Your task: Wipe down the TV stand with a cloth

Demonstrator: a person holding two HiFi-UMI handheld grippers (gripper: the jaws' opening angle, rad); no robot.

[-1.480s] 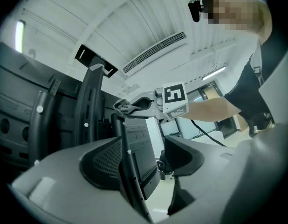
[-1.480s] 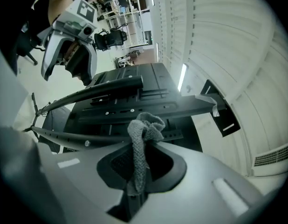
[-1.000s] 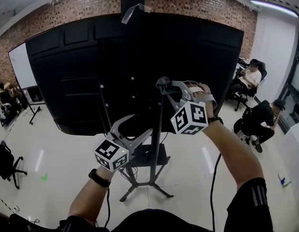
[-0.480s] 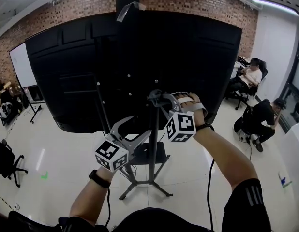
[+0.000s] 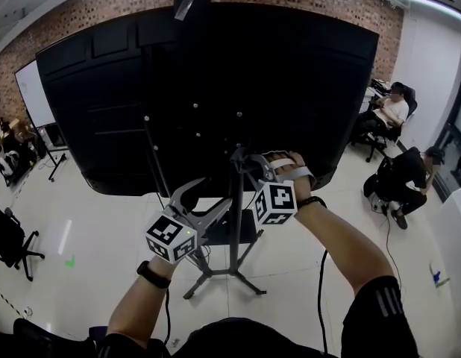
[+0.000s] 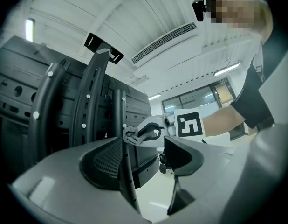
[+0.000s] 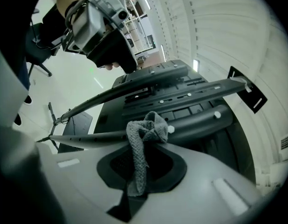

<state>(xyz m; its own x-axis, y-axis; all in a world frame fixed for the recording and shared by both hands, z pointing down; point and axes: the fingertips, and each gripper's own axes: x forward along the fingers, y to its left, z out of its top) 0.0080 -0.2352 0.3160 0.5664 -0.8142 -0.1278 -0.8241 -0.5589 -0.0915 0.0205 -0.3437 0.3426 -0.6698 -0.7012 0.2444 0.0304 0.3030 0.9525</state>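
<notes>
The back of a big black TV (image 5: 208, 88) stands on a tripod stand with a thin upright pole (image 5: 236, 230). My right gripper (image 5: 242, 159) is shut on a grey knitted cloth (image 7: 141, 148) and presses it against the pole (image 7: 195, 122), just under the TV's lower edge. The cloth (image 6: 131, 135) bunches at the jaw tips and hangs down between them. My left gripper (image 5: 221, 209) reaches the pole lower down. The pole (image 6: 127, 181) runs between its jaws, along the left pad, with a gap to the right jaw.
The stand's tripod legs (image 5: 215, 278) and a small black shelf (image 5: 242, 236) lie below my hands on the pale floor. Two people sit on chairs at the right (image 5: 406, 181). An office chair (image 5: 7, 237) and a whiteboard (image 5: 33, 99) stand at the left.
My right gripper has slid down the pole with the cloth, from beside the TV's back to just under its lower edge. The left gripper has stayed put.
</notes>
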